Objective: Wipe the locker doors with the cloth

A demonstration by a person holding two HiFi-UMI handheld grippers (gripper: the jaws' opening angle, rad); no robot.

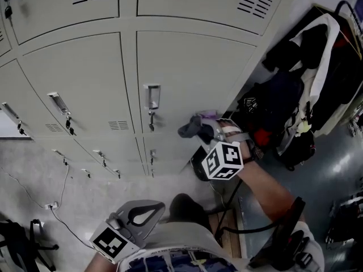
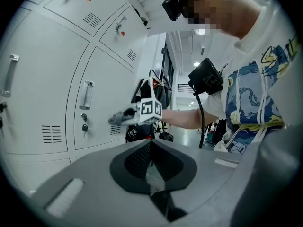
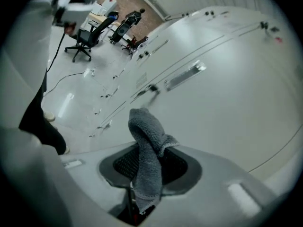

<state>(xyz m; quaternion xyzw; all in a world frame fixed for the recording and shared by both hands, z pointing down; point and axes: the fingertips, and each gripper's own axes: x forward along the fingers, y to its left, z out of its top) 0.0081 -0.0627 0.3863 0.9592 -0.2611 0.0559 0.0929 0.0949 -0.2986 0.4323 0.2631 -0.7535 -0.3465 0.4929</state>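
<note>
My right gripper is shut on a grey cloth, held close to the right side of a pale grey locker door. In the right gripper view the cloth stands up from between the jaws in front of the door. I cannot tell whether the cloth touches the door. My left gripper hangs low by the person's body, shut and holding nothing. The left gripper view shows the right gripper with the cloth beside a locker door.
Lockers with handles and hanging keys fill the wall. Dark bags and clothing are piled to the right of the lockers. A cable runs across the floor at the left. A person's forearm carries the right gripper.
</note>
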